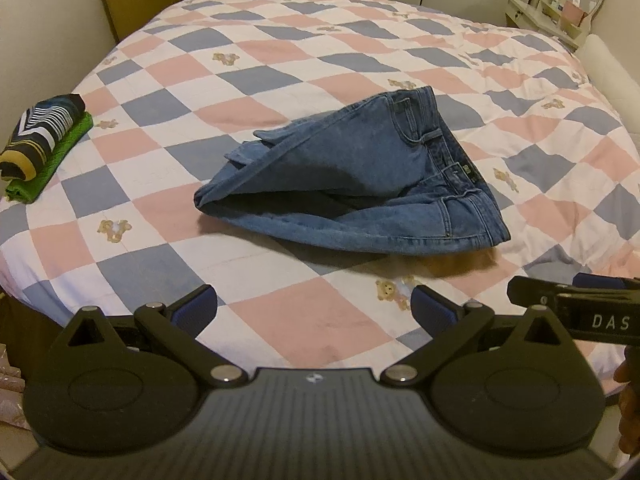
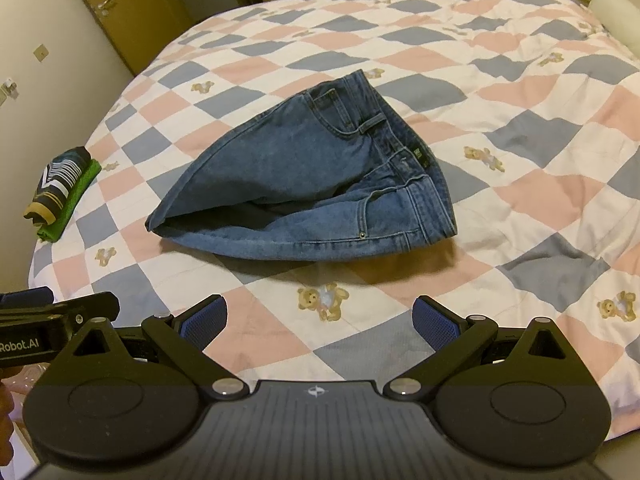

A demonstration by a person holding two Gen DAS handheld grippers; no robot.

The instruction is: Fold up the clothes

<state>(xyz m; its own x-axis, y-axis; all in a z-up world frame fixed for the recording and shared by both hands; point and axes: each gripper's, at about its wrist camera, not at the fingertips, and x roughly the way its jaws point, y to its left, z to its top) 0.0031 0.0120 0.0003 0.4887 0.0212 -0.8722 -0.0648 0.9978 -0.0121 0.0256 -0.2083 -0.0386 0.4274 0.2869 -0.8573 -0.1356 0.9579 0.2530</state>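
Observation:
A pair of blue jeans point(image 1: 352, 184) point(image 2: 304, 184) lies folded into a thick bundle in the middle of the bed, waistband to the right, fold bulging open at the left. My left gripper point(image 1: 314, 306) hovers open over the quilt in front of the jeans, nothing between its blue pads. My right gripper point(image 2: 320, 316) is likewise open and empty, just short of the jeans' near edge. Each gripper shows at the edge of the other's view: the right one point(image 1: 576, 304), the left one point(image 2: 52, 316).
A checked pink, blue and white quilt point(image 1: 280, 60) point(image 2: 520, 100) covers the bed. Folded clothes, a striped piece on a green one point(image 1: 44, 140) point(image 2: 64, 188), sit at the bed's left edge. A wooden door point(image 2: 120, 0) and a shelf unit point(image 1: 560, 8) stand beyond.

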